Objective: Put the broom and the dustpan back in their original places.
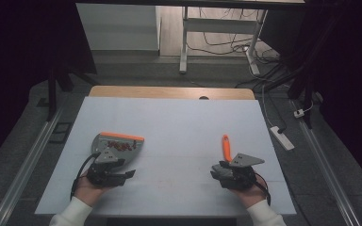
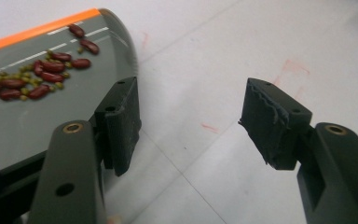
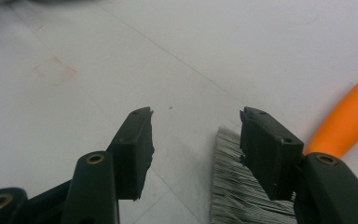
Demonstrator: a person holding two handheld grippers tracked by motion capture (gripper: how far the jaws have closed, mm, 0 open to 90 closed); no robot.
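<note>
Now the left gripper (image 1: pixel 122 176) is resting low on the table (image 1: pixel 179 122), held in a hand (image 1: pixel 88 190) that is coming in from the near edge. Its jaws are standing wide apart with only bare table between them, as the left gripper view is showing. Just beyond and beside it the dustpan (image 1: pixel 118 145) is lying flat, its orange lip (image 1: pixel 121 136) facing away from the person. Beans (image 2: pixel 37 77) are lying scattered inside the pan, dark red ones mixed with smaller greenish ones. In the left gripper view one jaw is sitting right at the pan's rounded rim; whether it is touching cannot be told.

Across the table, well apart from the pan, the right gripper (image 1: pixel 217 170) is also sitting low in the other hand (image 1: pixel 250 193). Its jaws are likewise spread, gripping nothing. The brush (image 1: pixel 226 147) is lying just ahead of it, orange handle (image 3: pixel 349 119) pointing away from the person. In the right gripper view the grey bristles (image 3: pixel 233 186) are lying partly under one jaw, beside the gap rather than within it.
</note>
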